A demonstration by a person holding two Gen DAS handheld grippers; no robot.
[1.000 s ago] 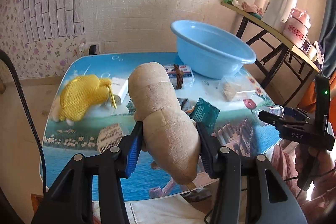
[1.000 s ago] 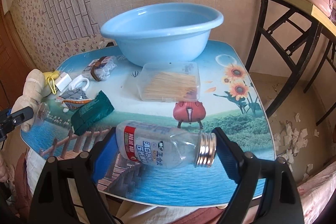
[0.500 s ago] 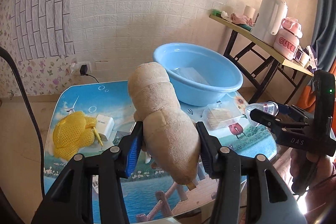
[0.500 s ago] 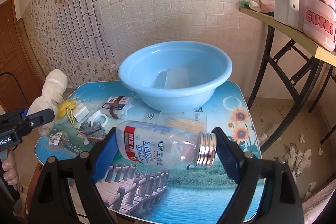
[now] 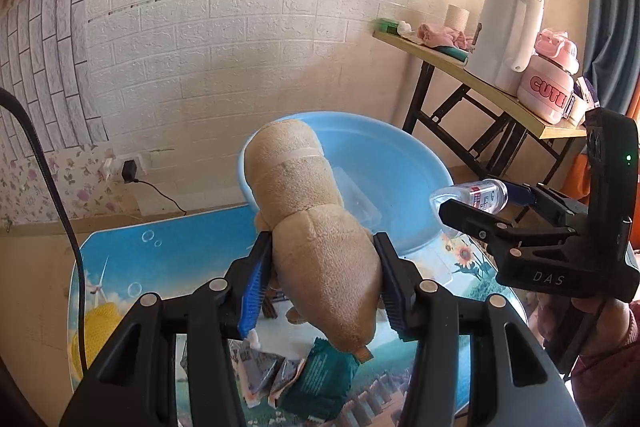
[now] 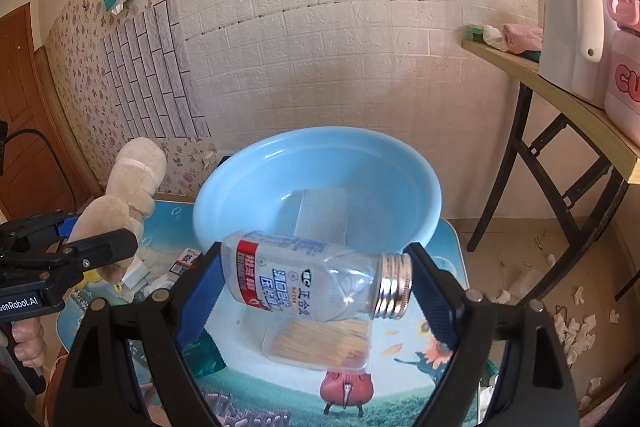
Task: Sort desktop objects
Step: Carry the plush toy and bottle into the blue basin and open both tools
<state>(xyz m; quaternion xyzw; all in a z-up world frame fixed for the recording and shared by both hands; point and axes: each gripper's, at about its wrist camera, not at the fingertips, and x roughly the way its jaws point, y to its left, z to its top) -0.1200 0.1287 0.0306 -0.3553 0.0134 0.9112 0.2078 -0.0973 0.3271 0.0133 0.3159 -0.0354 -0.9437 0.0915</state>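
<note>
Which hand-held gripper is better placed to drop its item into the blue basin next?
Probably the right hand-held gripper: its bottle faces the basin squarely. The left one holds the plush toy slightly off to the side.

Both wrist views look forward and down over the table point(image 5: 168, 247), close above it; both share the blue basin point(image 5: 400, 163) point(image 6: 320, 163) at frame centre.

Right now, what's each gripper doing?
Left gripper: shut on the plush toy.
Right gripper: shut on the clear bottle, held sideways.
</note>
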